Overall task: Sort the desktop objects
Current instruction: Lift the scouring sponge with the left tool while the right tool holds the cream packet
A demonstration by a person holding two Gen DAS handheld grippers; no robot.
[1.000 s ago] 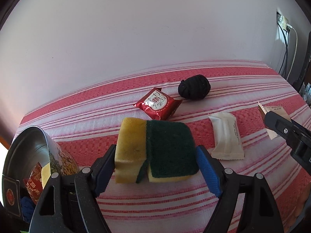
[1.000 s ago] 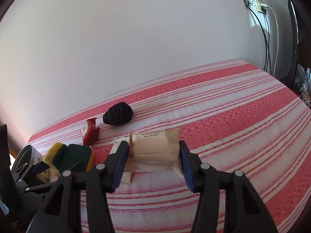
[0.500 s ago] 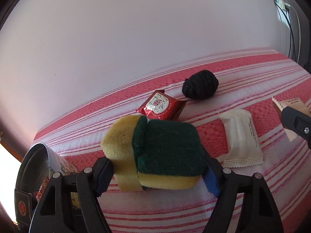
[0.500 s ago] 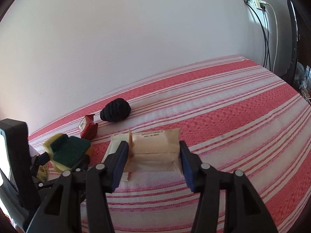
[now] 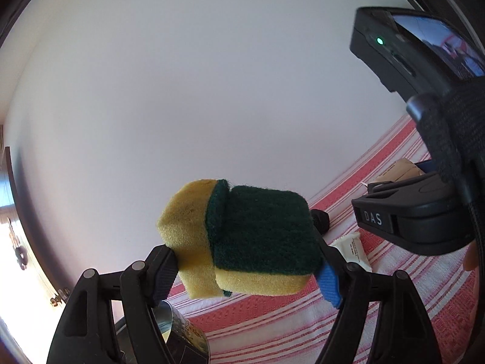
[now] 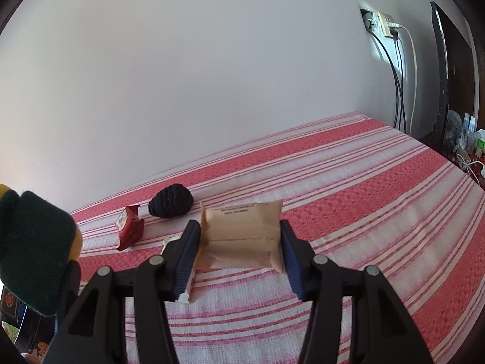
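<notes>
Your left gripper (image 5: 247, 268) is clamped on the yellow-and-green scouring sponge (image 5: 242, 239), lifted clear above the metal tin (image 5: 182, 330). Your right gripper (image 6: 239, 251) pinches the beige packet (image 6: 242, 236) over the red-striped tablecloth (image 6: 363, 212). Beyond lie a red sachet (image 6: 130, 227), a black knitted ball (image 6: 171, 201) and a white packet (image 5: 353, 250).
</notes>
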